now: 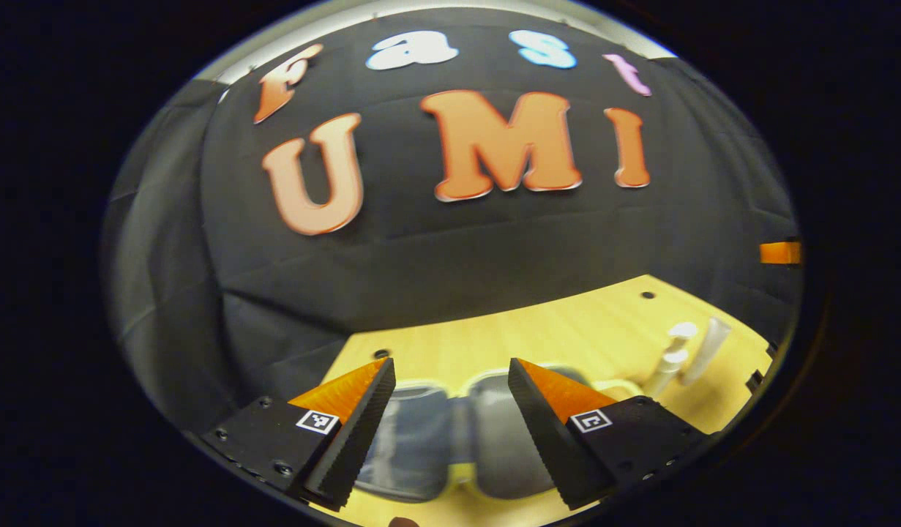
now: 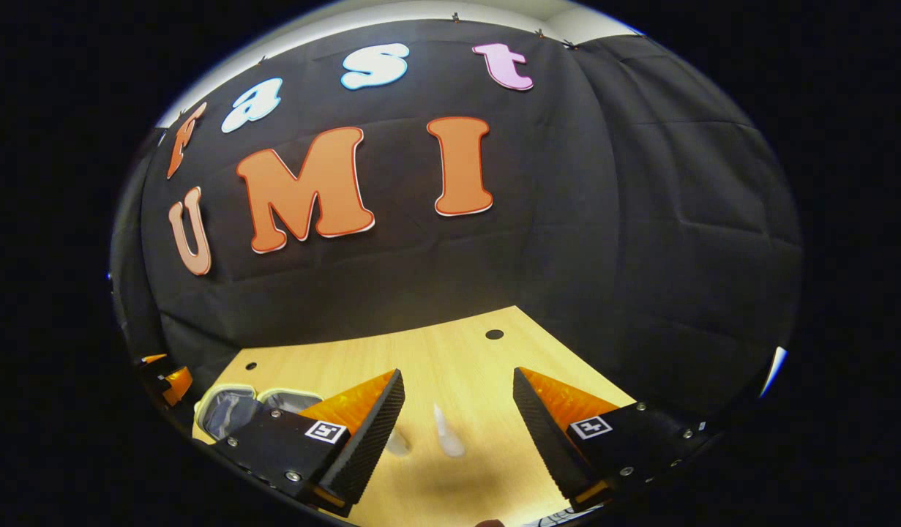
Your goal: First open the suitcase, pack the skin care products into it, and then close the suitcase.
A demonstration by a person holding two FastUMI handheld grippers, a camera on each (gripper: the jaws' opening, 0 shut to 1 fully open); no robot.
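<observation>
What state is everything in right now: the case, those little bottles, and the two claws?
Suitcase: open, both halves lying flat on the table.
Skin care bottles: on the table beside the suitcase, not packed.
Left claw: open, holding nothing.
Right claw: open, holding nothing.

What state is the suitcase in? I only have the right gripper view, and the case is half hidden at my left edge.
Observer: In the left gripper view the suitcase lies fully open, with both grey-lined halves flat on the table.
Operator: Left gripper holding anything?
Observer: No. The left gripper is open and pointed at the suitcase, with nothing between its fingers.
Operator: Products packed?
Observer: Not the ones I can see. The white bottles are on the table beside the suitcase, outside it.
</observation>
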